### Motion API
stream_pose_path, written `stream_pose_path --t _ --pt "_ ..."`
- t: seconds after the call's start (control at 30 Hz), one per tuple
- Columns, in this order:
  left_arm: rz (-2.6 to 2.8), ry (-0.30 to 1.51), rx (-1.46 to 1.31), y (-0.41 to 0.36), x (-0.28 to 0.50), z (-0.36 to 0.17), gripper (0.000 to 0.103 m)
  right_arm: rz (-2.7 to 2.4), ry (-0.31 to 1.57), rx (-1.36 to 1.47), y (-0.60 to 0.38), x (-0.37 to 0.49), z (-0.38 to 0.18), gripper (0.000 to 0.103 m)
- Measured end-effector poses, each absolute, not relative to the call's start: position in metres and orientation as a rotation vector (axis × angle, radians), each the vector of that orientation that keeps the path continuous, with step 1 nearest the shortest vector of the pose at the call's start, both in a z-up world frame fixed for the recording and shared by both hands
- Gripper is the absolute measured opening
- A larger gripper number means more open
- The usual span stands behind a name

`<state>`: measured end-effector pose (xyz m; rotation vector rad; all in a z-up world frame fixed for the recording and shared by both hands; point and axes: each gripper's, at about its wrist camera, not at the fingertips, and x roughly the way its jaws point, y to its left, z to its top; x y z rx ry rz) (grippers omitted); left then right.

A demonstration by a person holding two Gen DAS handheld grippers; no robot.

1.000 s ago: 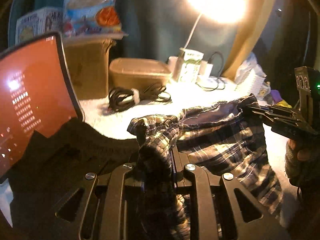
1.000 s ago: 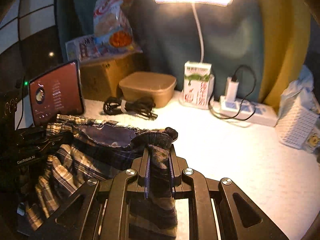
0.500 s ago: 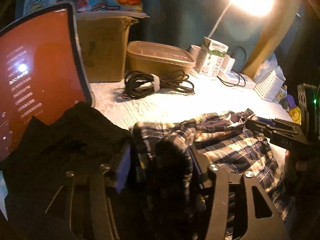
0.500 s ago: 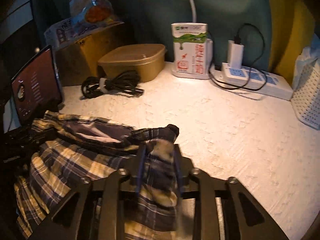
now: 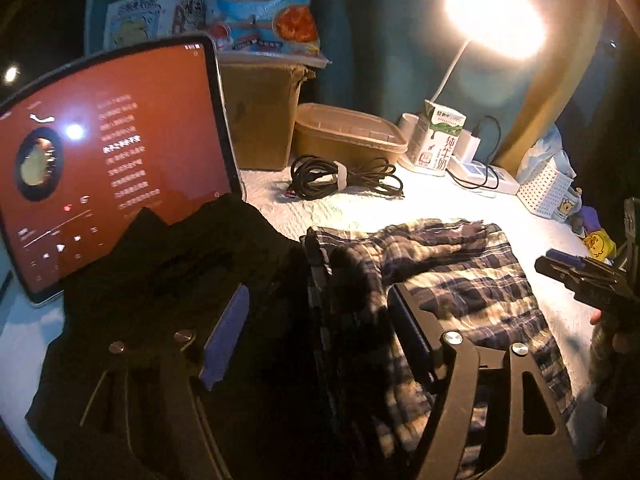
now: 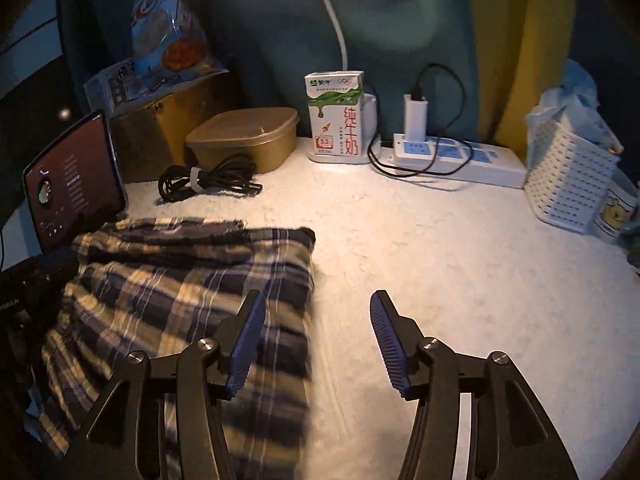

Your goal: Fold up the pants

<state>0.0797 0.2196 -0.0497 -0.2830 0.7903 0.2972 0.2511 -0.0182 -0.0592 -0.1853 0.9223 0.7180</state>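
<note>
The plaid pants (image 6: pixel 180 292) lie flat on the white table (image 6: pixel 440 280), folded over, with the folded edge toward the back. They also show in the left wrist view (image 5: pixel 452 280). My left gripper (image 5: pixel 320 320) is open, its jaws wide apart over the pants' left corner, holding nothing. My right gripper (image 6: pixel 316 344) is open and empty, just above the pants' right edge; its left finger (image 6: pixel 244 344) is over the cloth. The right gripper also shows in the left wrist view (image 5: pixel 576 272).
A lit tablet (image 5: pixel 108 160) stands at the left, with a dark cloth (image 5: pixel 180 264) in front. At the back are a cardboard box (image 6: pixel 148 140), a brown lidded container (image 6: pixel 244 138), a coiled cable (image 6: pixel 204 180), a milk carton (image 6: pixel 336 116), a power strip (image 6: pixel 460 158) and a white basket (image 6: pixel 568 184).
Both grippers were shut on the pants' waist corners, held up. They lowered the pants onto the table, opened and let go; the pants now lie flat.
</note>
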Motion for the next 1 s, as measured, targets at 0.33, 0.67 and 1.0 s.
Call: stream_pose_path --t 0.33,0.67,1.0 --pt "0.244 0.741 -0.244 0.173 0.060 -0.025 0.072 0.678 0.886 -0.162 -0.063 0.221 -0.040 0.057" --pt "0.150 0.728 -0.227 0.117 0.046 -0.014 0.073 0.630 0.847 -0.124 -0.118 0.193 -0.020 0.057" --pt "0.058 0.681 -0.153 0.058 0.039 0.009 0.073 0.537 0.768 -0.107 -0.182 0.160 0.007 0.058"
